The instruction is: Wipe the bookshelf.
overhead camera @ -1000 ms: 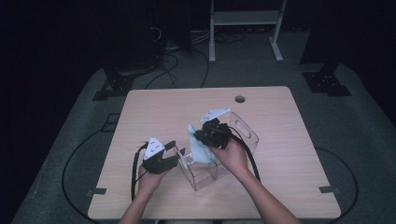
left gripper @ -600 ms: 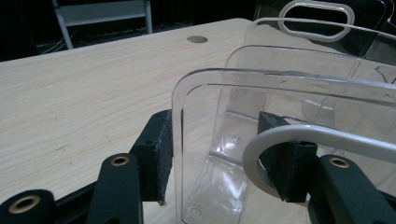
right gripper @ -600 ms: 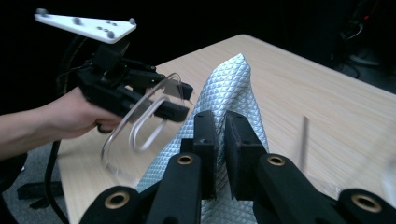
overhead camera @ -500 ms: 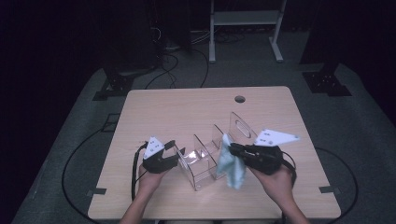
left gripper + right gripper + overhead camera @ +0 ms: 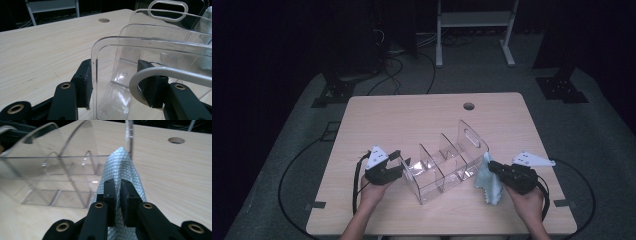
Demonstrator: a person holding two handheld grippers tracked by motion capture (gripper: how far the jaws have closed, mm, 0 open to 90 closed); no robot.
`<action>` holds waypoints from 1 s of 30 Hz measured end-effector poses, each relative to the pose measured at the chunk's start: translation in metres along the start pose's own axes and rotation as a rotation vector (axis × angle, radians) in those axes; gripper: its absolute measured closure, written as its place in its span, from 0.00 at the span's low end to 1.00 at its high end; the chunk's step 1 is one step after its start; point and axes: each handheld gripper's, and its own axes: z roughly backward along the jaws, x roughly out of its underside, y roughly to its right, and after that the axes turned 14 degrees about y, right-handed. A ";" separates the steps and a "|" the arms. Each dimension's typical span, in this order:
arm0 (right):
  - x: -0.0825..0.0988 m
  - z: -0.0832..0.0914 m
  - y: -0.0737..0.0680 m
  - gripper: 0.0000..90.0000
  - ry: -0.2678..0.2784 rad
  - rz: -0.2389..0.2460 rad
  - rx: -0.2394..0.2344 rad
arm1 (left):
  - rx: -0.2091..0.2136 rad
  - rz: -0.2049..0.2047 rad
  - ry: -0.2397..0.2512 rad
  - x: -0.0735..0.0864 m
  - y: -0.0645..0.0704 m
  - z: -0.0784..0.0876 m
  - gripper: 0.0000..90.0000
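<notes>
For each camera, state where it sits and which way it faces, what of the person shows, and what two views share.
High view: above the person's side, facing forward and down on the table; forearms, left gripper and right gripper show.
Left gripper view: rides the left gripper, looking along its jaws, which straddle the organizer end wall.
Right gripper view: rides the right gripper, facing the organizer; jaws pinch the cloth.
Shared: all three show the organizer; the high view shows the cloth too.

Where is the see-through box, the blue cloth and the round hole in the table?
clear organizer (image 5: 444, 167), high view, on a middle divider.
cloth (image 5: 488, 181), high view, on its hanging part.
table hole (image 5: 469, 106), high view, on its centre.
</notes>
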 end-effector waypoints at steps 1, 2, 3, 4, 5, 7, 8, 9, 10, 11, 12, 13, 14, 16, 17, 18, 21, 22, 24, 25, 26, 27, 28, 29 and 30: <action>0.000 -0.004 0.002 0.92 -0.003 -0.005 0.003 | 0.000 -0.001 0.001 0.000 0.000 0.000 0.53; 0.001 -0.008 0.002 0.92 -0.004 -0.007 0.003 | 0.000 -0.005 0.001 0.000 0.000 0.000 0.53; 0.001 -0.012 0.000 0.92 -0.002 -0.004 0.003 | -0.002 -0.006 0.002 0.000 0.001 0.000 0.53; 0.002 -0.014 -0.002 0.92 0.002 -0.003 -0.003 | -0.004 -0.008 0.003 0.000 0.001 0.000 0.53; 0.002 -0.016 -0.006 0.92 0.003 -0.002 -0.014 | -0.004 -0.006 0.006 0.000 0.001 0.000 0.53; 0.004 -0.019 -0.016 0.92 0.011 0.010 -0.046 | -0.007 -0.008 0.006 0.000 0.001 0.000 0.54; 0.005 -0.021 -0.022 0.92 0.011 0.021 -0.067 | -0.005 -0.009 0.005 0.000 0.000 0.000 0.54; 0.006 -0.022 -0.027 0.92 0.006 0.031 -0.079 | -0.004 -0.012 0.004 0.000 0.000 0.000 0.54; 0.007 -0.023 -0.030 0.92 0.003 0.041 -0.081 | -0.004 -0.011 0.004 0.000 -0.001 0.000 0.54; 0.007 -0.023 -0.029 0.92 0.003 0.045 -0.084 | -0.002 -0.008 0.007 0.000 -0.001 0.000 0.54; 0.007 -0.023 -0.025 0.92 0.003 0.033 -0.086 | -0.001 -0.005 0.009 0.000 -0.001 0.000 0.54; 0.007 -0.022 -0.020 0.92 0.003 0.024 -0.073 | 0.000 -0.005 0.008 0.000 -0.002 0.000 0.54; 0.007 -0.021 -0.015 0.92 0.012 0.022 -0.044 | 0.001 -0.002 0.008 0.000 -0.002 0.000 0.54; 0.008 -0.020 -0.001 0.92 0.019 -0.001 -0.014 | 0.001 -0.005 0.007 0.000 -0.002 -0.001 0.54; 0.008 -0.020 0.006 0.92 0.027 -0.013 0.002 | 0.000 -0.003 0.007 0.000 -0.002 -0.001 0.54; 0.008 -0.020 0.008 0.92 0.028 -0.021 0.002 | 0.001 -0.004 0.007 0.000 -0.002 -0.001 0.54; 0.010 -0.022 0.005 0.92 0.037 -0.014 -0.009 | -0.001 -0.004 0.008 0.000 -0.003 -0.002 0.54; 0.010 -0.024 0.001 0.92 0.036 -0.009 -0.027 | -0.002 -0.004 0.008 0.000 -0.004 -0.002 0.54; 0.012 -0.027 -0.009 0.92 0.034 0.021 -0.076 | -0.005 -0.003 0.009 0.000 -0.005 -0.001 0.54; 0.012 -0.029 -0.014 0.92 0.031 0.032 -0.096 | -0.005 -0.005 0.007 0.000 -0.006 0.000 0.54; 0.012 -0.030 -0.016 0.92 0.026 0.056 -0.094 | -0.006 -0.001 0.009 0.000 -0.007 0.000 0.54; 0.011 -0.030 -0.015 0.92 0.025 0.058 -0.091 | -0.010 -0.002 0.010 0.000 -0.008 0.001 0.54; 0.011 -0.030 -0.012 0.92 0.026 0.051 -0.081 | -0.014 -0.003 0.008 0.000 -0.009 0.002 0.54; 0.010 -0.030 -0.008 0.92 0.029 0.044 -0.059 | -0.015 0.000 0.009 0.000 -0.009 0.002 0.54; 0.009 -0.031 -0.003 0.92 0.036 0.030 -0.048 | -0.022 0.005 0.010 0.000 -0.009 0.001 0.54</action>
